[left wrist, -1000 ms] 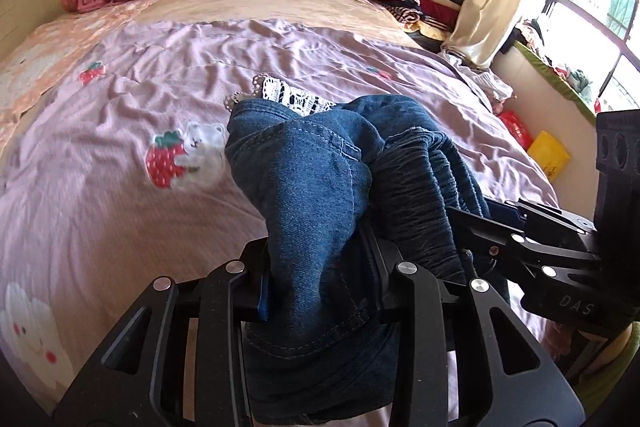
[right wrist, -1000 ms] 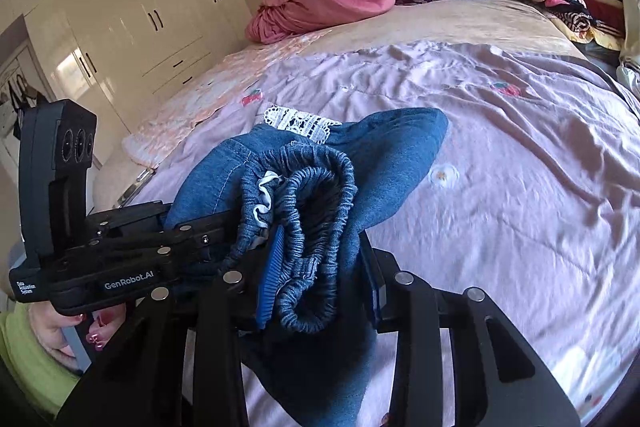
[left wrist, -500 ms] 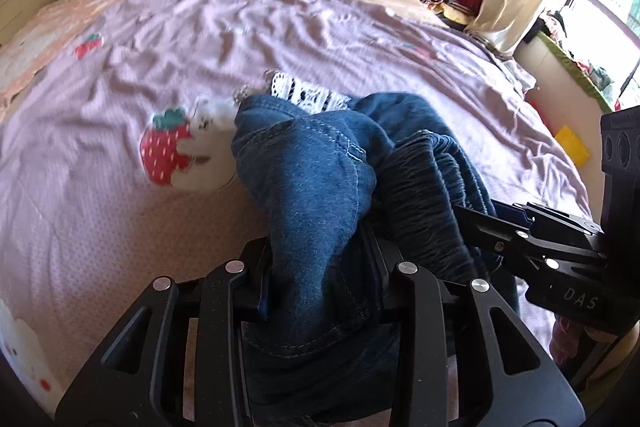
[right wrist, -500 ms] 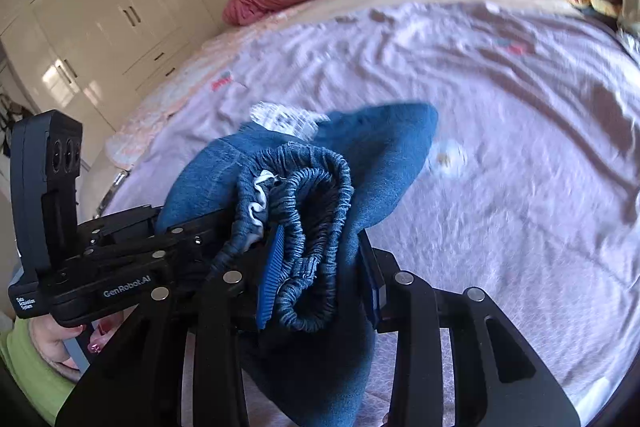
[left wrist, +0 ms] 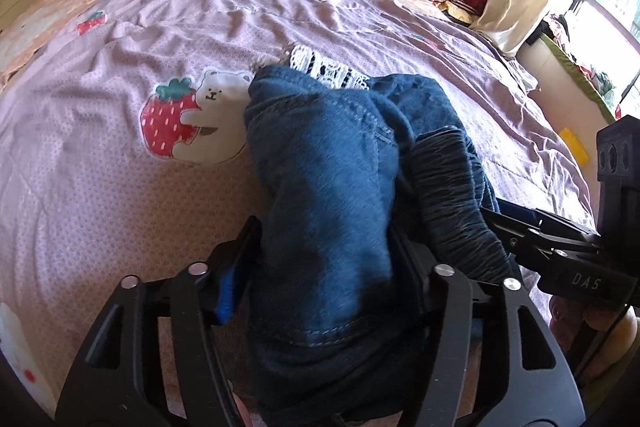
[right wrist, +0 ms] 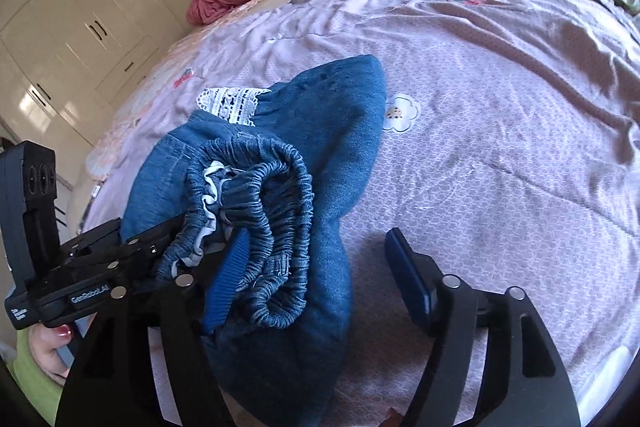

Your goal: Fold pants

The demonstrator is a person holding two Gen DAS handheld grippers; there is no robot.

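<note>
We saw the bed (left wrist: 120, 187) with the blue pants (left wrist: 328, 187) lying folded on it, running straight away from us. Our left tongs (left wrist: 324, 263) and right tongs (right wrist: 316, 267) had just been opening, both spread now, the pants loose between them.

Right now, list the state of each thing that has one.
Blue denim pants: folded into a bundle, lying on the bed.
Left gripper: jaws just opened, denim between them, blue pad clear.
Right gripper: jaws just opened, one pad clear of the waistband.
White wardrobe doors: closed.
</note>
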